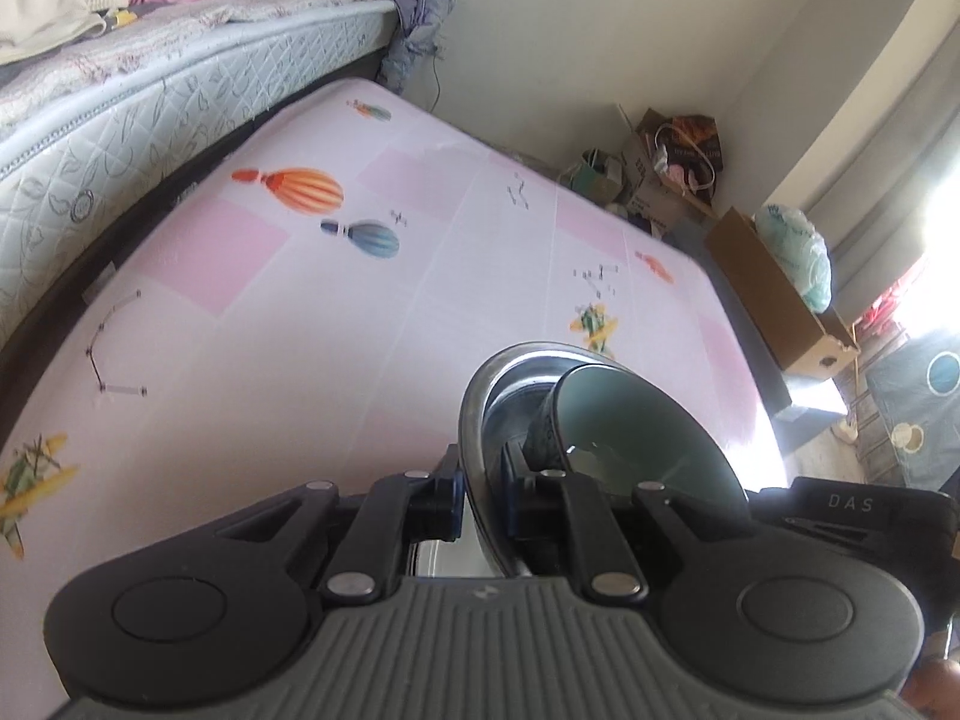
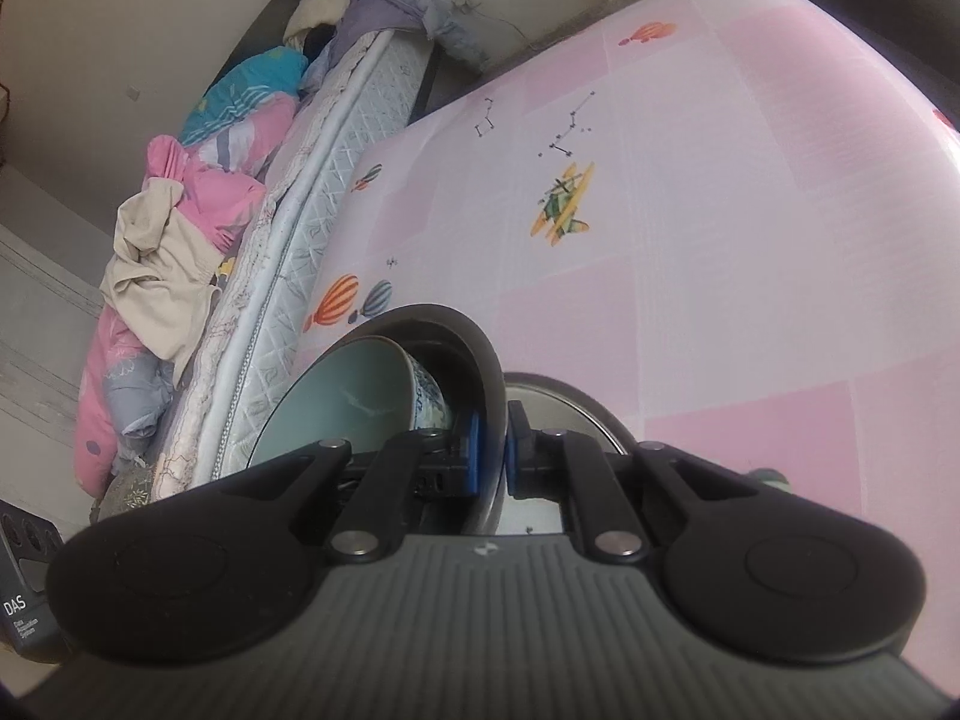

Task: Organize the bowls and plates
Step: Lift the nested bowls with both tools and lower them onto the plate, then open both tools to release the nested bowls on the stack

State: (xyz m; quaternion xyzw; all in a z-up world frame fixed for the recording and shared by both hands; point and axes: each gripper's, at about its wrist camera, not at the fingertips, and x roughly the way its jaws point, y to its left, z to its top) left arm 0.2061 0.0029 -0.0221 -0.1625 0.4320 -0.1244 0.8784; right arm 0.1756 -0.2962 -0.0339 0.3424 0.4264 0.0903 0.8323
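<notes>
Left tool and right tool each clamped on opposite rims of metal plate, ceramic bowl riding loose between them above tabletop: rigid, slick, breakable; keep level.

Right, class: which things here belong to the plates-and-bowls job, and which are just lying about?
Job:
metal bowl
ceramic bowl
left gripper, shut on the metal bowl's rim
right gripper, shut on the same rim

Lying about:
bedding
mattress
cardboard box
</notes>
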